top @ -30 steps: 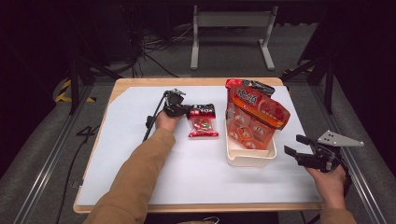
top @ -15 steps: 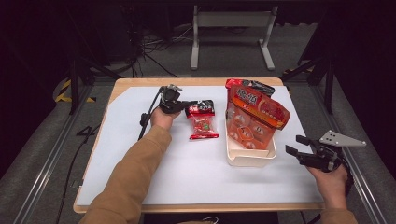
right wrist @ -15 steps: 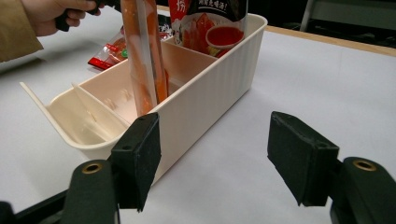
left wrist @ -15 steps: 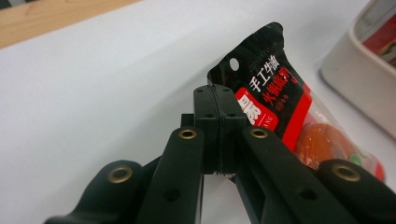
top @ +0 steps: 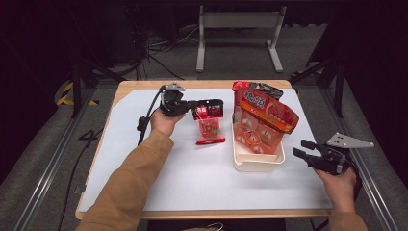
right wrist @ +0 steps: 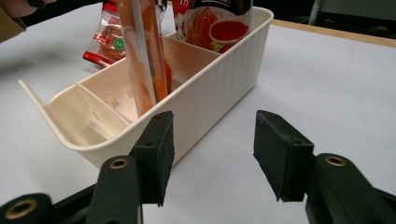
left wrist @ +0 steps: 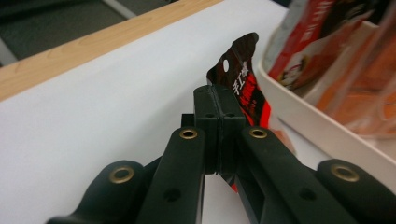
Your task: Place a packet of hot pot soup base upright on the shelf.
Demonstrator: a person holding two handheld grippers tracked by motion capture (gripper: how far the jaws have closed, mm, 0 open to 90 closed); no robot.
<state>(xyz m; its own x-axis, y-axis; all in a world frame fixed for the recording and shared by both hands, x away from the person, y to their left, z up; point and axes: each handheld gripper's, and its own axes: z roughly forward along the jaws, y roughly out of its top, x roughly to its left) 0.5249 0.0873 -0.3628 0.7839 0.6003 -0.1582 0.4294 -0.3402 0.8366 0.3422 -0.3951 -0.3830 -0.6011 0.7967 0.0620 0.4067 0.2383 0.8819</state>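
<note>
The left gripper [top: 195, 104], at upper centre-left of the high view, has its jaws pressed together on the dark top seal of the small red snack packet [top: 209, 123]; in the left gripper view the packet's header [left wrist: 239, 70] stands pinched between the pads. The grip at the top edge lets the packet hang upright, its lower end just above or barely on the white mat [top: 144, 159]; contact cannot be confirmed. Judged purpose: carrying it to the cream divided bin [top: 257, 161] immediately right of it. The bin holds a large orange bag [top: 262, 122] leaning upright and a second red bag [right wrist: 212, 23] at the far end; the nearest compartment [right wrist: 81, 121] in the right gripper view is empty, a likely destination. The right gripper [top: 302, 148], at lower right of the high view, is spread with nothing between its jaws, which have just been closing partway, standing apart from the bin.
</note>
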